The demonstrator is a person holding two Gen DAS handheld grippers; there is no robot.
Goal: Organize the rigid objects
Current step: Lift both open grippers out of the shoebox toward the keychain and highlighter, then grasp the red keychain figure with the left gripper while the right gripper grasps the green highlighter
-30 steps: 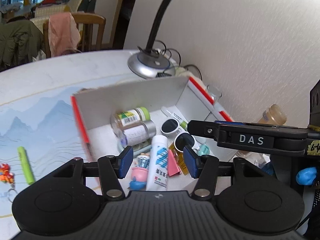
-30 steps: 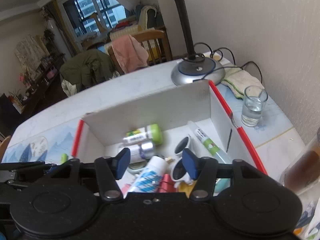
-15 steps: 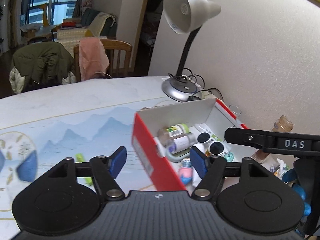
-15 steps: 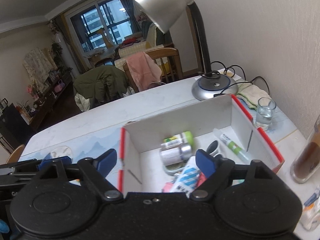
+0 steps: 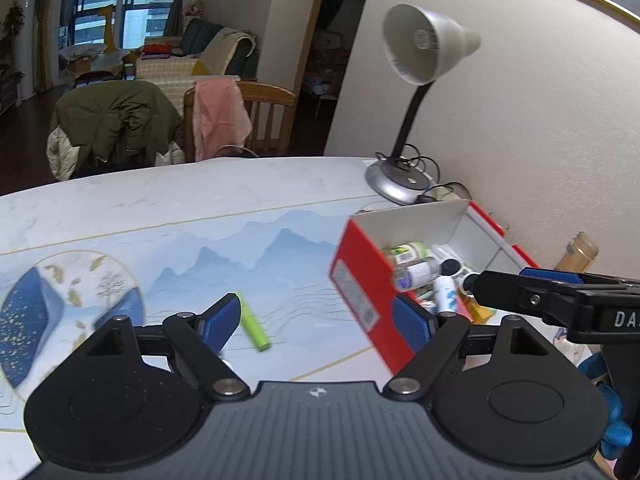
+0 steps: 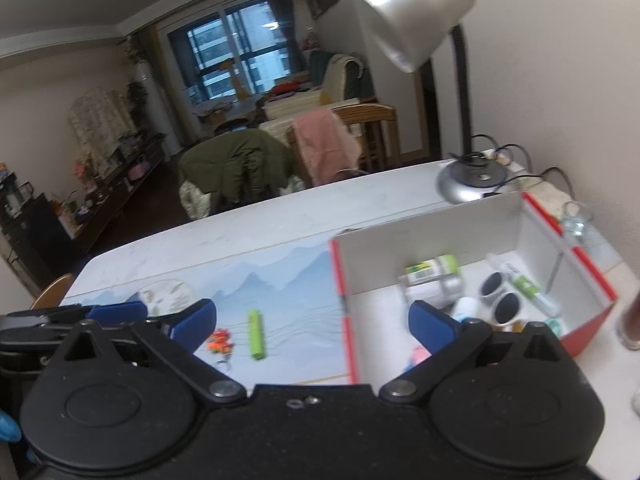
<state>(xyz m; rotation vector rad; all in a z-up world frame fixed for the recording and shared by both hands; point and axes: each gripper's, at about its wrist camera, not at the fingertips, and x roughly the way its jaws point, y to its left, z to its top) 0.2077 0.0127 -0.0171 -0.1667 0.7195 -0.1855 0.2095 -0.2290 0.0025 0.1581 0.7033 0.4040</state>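
On table, green tube points away lengthwise.

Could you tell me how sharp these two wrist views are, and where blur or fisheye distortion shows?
Left wrist view: the red box and lamp are smeared by motion blur, the green tube softer still; the wall edge bows from the fisheye. Right wrist view: the box contents, such as the sunglasses, are blurred, the corners darken, and the lamp shade looks stretched.
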